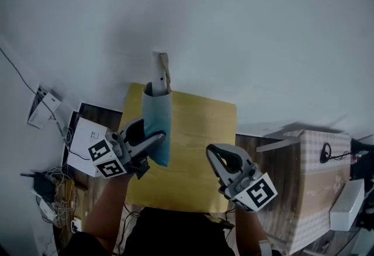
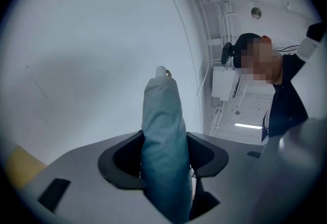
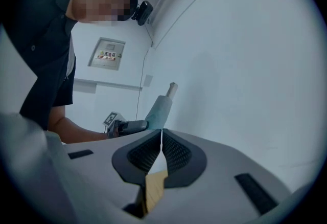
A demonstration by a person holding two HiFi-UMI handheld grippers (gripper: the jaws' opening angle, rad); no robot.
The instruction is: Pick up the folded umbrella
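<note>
The folded umbrella [image 1: 156,126] is teal, with a pale handle [image 1: 161,73] at its far end. It is lifted above the yellow table [image 1: 198,144] and stands up toward the white wall. My left gripper [image 1: 153,135] is shut on its lower half. In the left gripper view the umbrella [image 2: 163,136] fills the gap between both dark pads [image 2: 122,159] of the left gripper [image 2: 164,154]. My right gripper [image 1: 211,152] hangs to the right of it, apart, shut with nothing in it. In the right gripper view the right gripper [image 3: 161,138] has its pads touching, and the umbrella [image 3: 159,108] shows beyond them.
A cardboard box [image 1: 318,173] under checked cloth stands right of the table. A white box [image 1: 85,138], loose cables [image 1: 52,190] and a power strip [image 1: 44,106] lie on the floor at the left. The white wall [image 1: 234,27] is close ahead. The person [image 3: 46,54] shows in both gripper views.
</note>
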